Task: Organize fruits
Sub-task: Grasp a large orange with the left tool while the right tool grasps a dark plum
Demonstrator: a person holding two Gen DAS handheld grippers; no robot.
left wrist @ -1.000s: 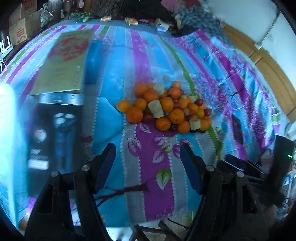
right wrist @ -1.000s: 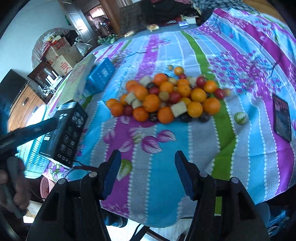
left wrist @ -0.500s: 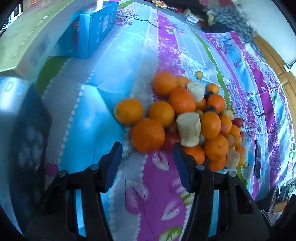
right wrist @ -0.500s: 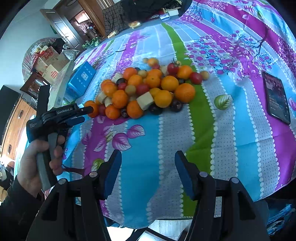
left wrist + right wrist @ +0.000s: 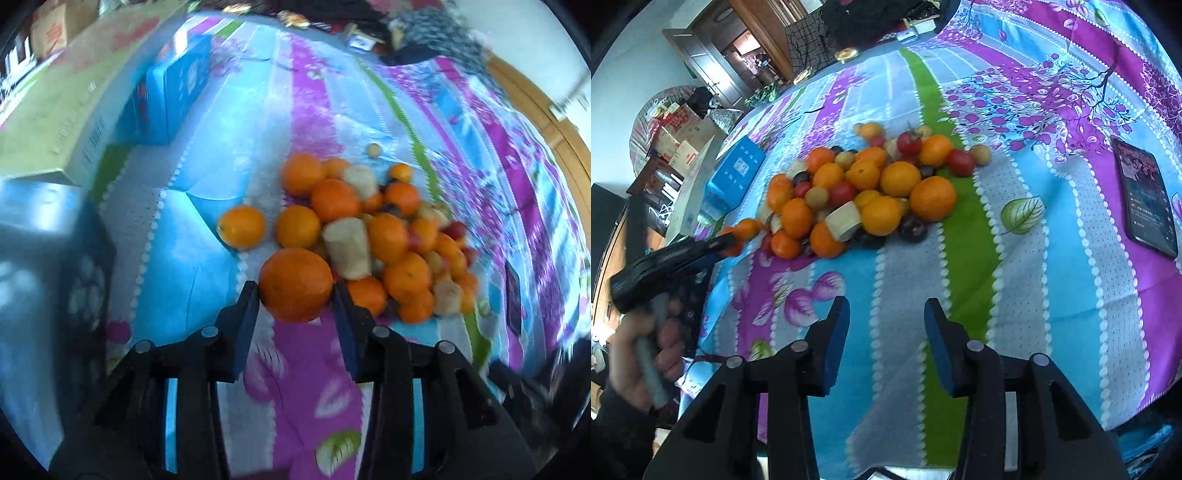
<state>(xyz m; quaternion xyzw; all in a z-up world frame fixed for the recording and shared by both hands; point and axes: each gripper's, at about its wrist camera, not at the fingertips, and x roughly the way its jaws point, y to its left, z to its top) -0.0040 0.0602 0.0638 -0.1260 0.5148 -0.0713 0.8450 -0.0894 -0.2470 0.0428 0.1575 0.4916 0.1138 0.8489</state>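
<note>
Left gripper (image 5: pixel 295 295): jaws bracketing big orange (image 5: pixel 295 284) at near-left fringe of fruit pile (image 5: pixel 864 192), both pads at its flanks; firm pinch or mere contact, cannot tell. Orange round, no long axis to align. Pile sits mid-desk on striped cloth (image 5: pixel 1034 295). Right gripper (image 5: pixel 886 317): jaws spread, empty, well short of pile near front edge. Left clearly nearer. Phone (image 5: pixel 1145 199) toward right edge.
</note>
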